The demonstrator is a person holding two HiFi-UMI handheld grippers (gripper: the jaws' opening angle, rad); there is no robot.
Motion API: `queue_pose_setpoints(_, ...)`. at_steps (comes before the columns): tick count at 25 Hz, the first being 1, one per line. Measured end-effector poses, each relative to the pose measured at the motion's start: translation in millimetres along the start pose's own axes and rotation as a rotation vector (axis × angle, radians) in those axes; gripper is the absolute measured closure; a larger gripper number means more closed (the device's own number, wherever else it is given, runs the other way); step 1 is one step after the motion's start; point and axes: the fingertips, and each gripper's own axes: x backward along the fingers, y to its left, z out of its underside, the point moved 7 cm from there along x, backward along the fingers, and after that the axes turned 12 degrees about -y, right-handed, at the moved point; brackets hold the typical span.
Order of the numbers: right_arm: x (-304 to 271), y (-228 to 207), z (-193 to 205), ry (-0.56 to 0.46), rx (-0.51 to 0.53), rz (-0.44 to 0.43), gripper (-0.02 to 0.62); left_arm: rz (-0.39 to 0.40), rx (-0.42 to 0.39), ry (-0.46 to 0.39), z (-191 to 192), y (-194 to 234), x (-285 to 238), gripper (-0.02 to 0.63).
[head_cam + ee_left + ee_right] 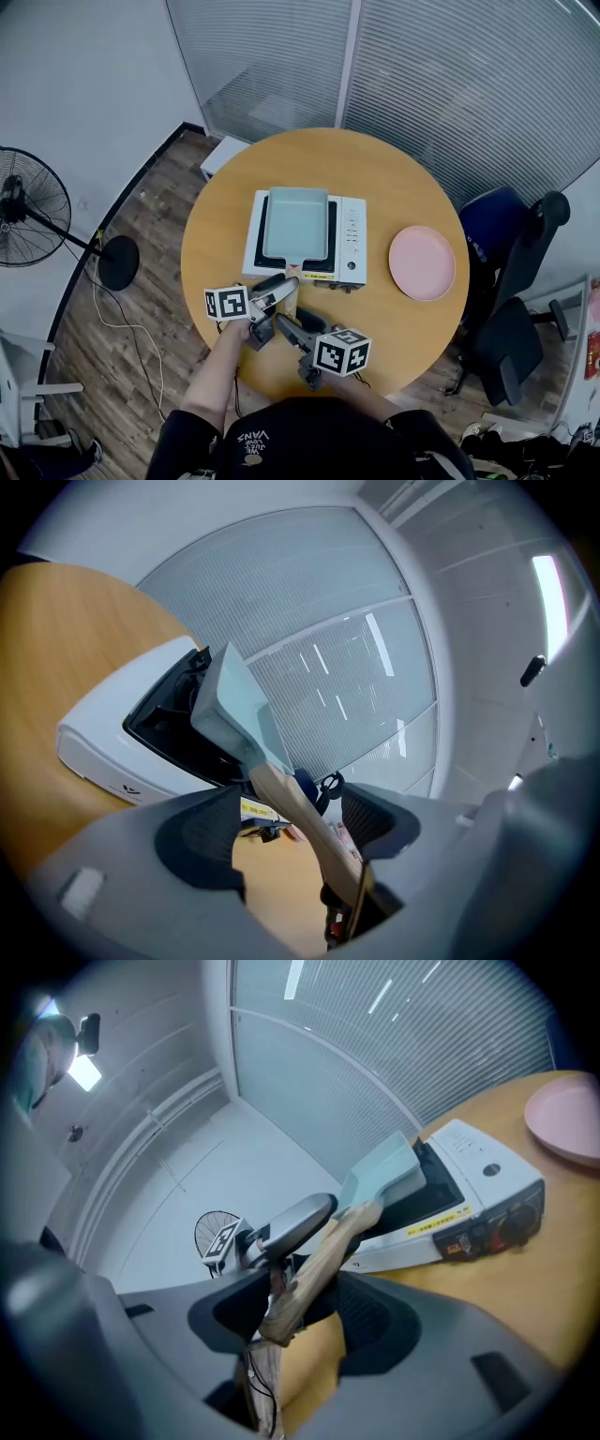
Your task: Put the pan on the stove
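Note:
A grey-green rectangular pan [296, 223] [230, 710] [384, 1171] sits on the white tabletop stove [352, 239] [112, 752] [469, 1194]. Its wooden handle [291, 300] [300, 803] [314, 1265] points toward me. My left gripper [279, 289] [291, 832] is open around the handle, which lies close to the right-hand pad with a gap on the other side. My right gripper [295, 322] [305, 1321] stands open around the handle's end, just behind the left one, and neither of its pads presses on the wood.
A pink plate [422, 262] [567, 1119] lies on the round wooden table [216, 253] to the right of the stove. A standing fan [28, 220] is on the floor at left, office chairs [511, 272] at right. Glass walls with blinds close the back.

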Motion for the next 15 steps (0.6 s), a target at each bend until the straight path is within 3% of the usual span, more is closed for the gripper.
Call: queue_pose_setpoints(15, 54.1, 16.0, 3.0, -0.038, 0.16, 0.077, 0.397, -0.123, -0.237, -0.149, 3.7, -35.7, 64.9, 0.275)
